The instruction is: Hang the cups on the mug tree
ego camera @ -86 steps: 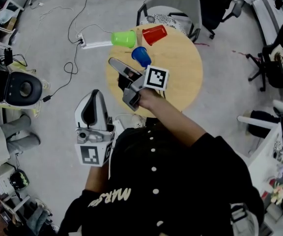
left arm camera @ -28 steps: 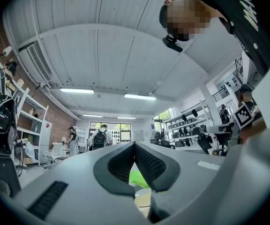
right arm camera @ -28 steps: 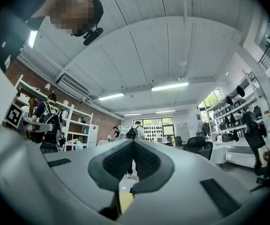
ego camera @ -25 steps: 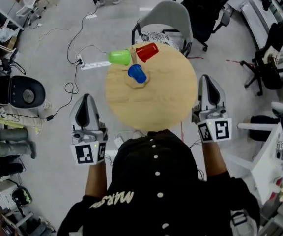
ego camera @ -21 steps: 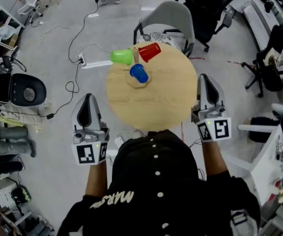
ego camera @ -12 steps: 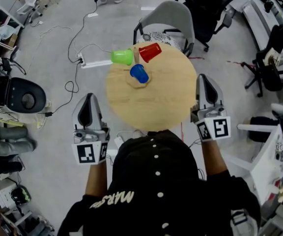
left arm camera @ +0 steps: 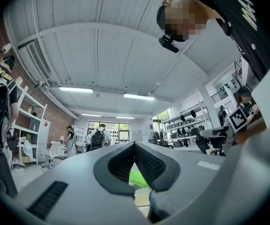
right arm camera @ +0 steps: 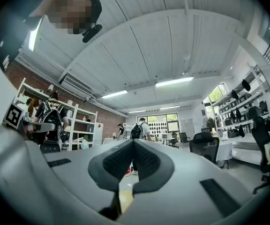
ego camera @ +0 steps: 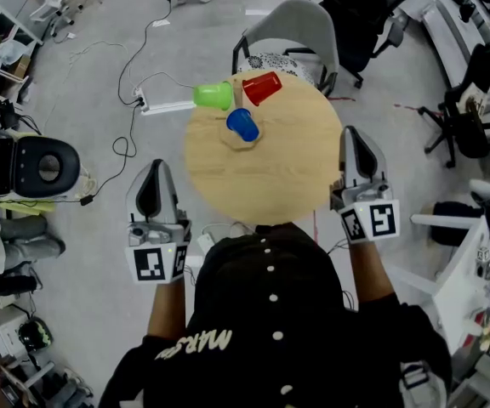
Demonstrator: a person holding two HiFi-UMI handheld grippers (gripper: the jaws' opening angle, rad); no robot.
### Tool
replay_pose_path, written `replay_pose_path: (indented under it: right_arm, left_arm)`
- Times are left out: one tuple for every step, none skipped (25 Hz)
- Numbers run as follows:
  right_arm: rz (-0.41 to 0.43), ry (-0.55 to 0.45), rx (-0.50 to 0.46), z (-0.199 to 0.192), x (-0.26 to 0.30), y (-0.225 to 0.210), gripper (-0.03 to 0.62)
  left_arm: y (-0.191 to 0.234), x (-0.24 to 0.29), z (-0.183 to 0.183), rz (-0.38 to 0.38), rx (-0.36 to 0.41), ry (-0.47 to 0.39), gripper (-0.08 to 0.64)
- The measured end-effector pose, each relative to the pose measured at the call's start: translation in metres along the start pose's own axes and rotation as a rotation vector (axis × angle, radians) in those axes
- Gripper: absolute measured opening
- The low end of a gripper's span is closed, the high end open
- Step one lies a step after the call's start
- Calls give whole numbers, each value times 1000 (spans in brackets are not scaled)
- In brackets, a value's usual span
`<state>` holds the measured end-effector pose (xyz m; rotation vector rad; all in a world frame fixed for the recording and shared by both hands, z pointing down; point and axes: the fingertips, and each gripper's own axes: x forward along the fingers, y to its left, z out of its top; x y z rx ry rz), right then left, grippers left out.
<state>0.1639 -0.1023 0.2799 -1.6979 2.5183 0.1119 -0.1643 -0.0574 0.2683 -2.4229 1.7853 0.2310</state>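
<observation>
On the round wooden table (ego camera: 292, 172), at its far left, stands a wooden mug tree (ego camera: 238, 138). A green cup (ego camera: 213, 96), a red cup (ego camera: 262, 87) and a blue cup (ego camera: 243, 124) hang on its pegs. My left gripper (ego camera: 154, 167) is held off the table's left edge, shut and empty. My right gripper (ego camera: 353, 134) is off the table's right edge, also shut and empty. In the left gripper view the jaws (left arm camera: 134, 144) meet, and the green cup (left arm camera: 137, 178) shows below them. In the right gripper view the jaws (right arm camera: 133, 141) meet with nothing between them.
A grey chair (ego camera: 300, 15) stands behind the table. A power strip with cables (ego camera: 164, 104) lies on the floor at the left. Black office chairs (ego camera: 475, 117) stand at the right. Several people stand far off in the room.
My right gripper has drawn back from over the table near the blue cup to the table's right side. Over the last second both grippers have hardly moved.
</observation>
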Motion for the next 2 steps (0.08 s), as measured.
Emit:
replay_pose_path:
  right_arm:
    - [0, 0, 0, 0, 0, 0, 0]
    - [1, -1, 1, 0, 1, 0, 0]
  left_arm:
    - [1, 0, 0, 1, -1, 0, 2]
    - [1, 0, 1, 2, -2, -1, 2]
